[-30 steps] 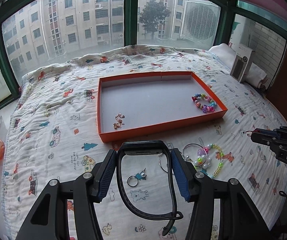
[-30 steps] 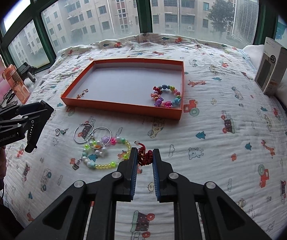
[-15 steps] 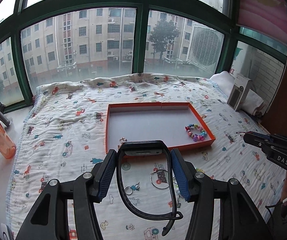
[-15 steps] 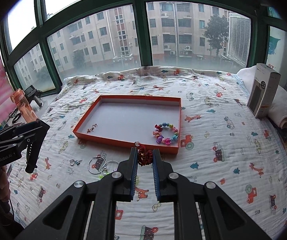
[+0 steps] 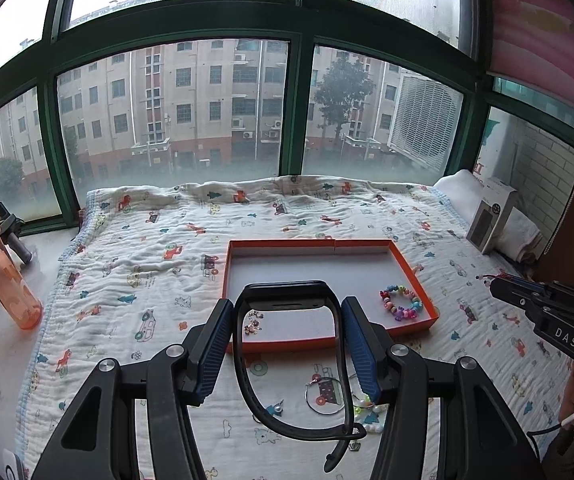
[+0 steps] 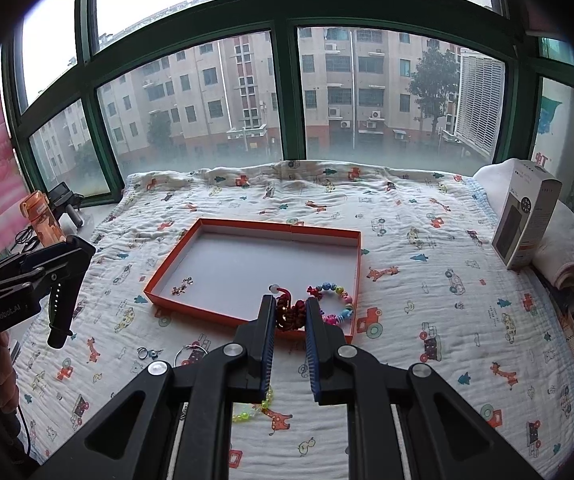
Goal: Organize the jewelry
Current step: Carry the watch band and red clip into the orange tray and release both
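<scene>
My left gripper (image 5: 287,308) is shut on a black wristband (image 5: 283,292), held up above the quilt with its strap looping back between the fingers. A red knotted cord bracelet (image 6: 292,316) is pinched in my right gripper (image 6: 290,308), also lifted. Ahead lies the flat orange tray (image 5: 311,243) (image 6: 247,224), holding a colourful bead bracelet (image 5: 401,304) (image 6: 337,300) and a small charm (image 5: 253,322) (image 6: 182,286). Each gripper shows in the other's view: the right gripper (image 5: 487,280) at the right edge, the left gripper (image 6: 59,280) at the left.
Hoop earrings (image 5: 325,394) (image 6: 191,354), a ring (image 6: 147,353) and a pale bead bracelet (image 5: 367,412) lie on the quilt in front of the tray. An orange bottle (image 5: 5,276) stands left. A grey box (image 6: 527,220) leans on folded towels right.
Both grippers have risen with the wristband and the red bracelet still held. The quilt and the tray now sit lower and farther off, and more window shows.
</scene>
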Tool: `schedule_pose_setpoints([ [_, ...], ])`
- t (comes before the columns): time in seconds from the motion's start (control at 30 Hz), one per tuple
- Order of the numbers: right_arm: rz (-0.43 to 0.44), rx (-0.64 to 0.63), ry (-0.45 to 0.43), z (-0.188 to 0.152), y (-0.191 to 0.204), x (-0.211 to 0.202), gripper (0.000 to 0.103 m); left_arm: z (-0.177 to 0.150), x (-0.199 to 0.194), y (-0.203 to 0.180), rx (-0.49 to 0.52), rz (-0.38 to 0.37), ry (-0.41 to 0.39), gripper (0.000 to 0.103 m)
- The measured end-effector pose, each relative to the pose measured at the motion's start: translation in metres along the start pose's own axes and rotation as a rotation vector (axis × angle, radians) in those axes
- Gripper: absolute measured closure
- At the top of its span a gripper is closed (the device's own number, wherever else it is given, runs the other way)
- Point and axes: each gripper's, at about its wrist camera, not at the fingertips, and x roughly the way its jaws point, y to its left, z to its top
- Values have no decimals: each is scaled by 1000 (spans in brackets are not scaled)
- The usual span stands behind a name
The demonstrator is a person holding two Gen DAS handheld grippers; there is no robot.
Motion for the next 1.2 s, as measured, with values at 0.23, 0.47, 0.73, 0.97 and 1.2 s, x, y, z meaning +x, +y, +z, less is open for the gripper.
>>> schedule_pose_setpoints([
  [0.23,-3,11,0,15,-11,21,86,19,36,7,-5,9,7,44],
  [0.47,0,21,57,24,-21,65,86,36,104,23,-17,20,72,44],
  [0.73,-3,23,144,22,-24,132,86,32,193,43,-51,4,188,44],
  [0.97,-6,29,206,20,-27,174,86,21,245,50,-57,4,252,44],
  [1.2,-14,21,233,15,-30,191,86,12,267,49,-64,-3,282,41],
])
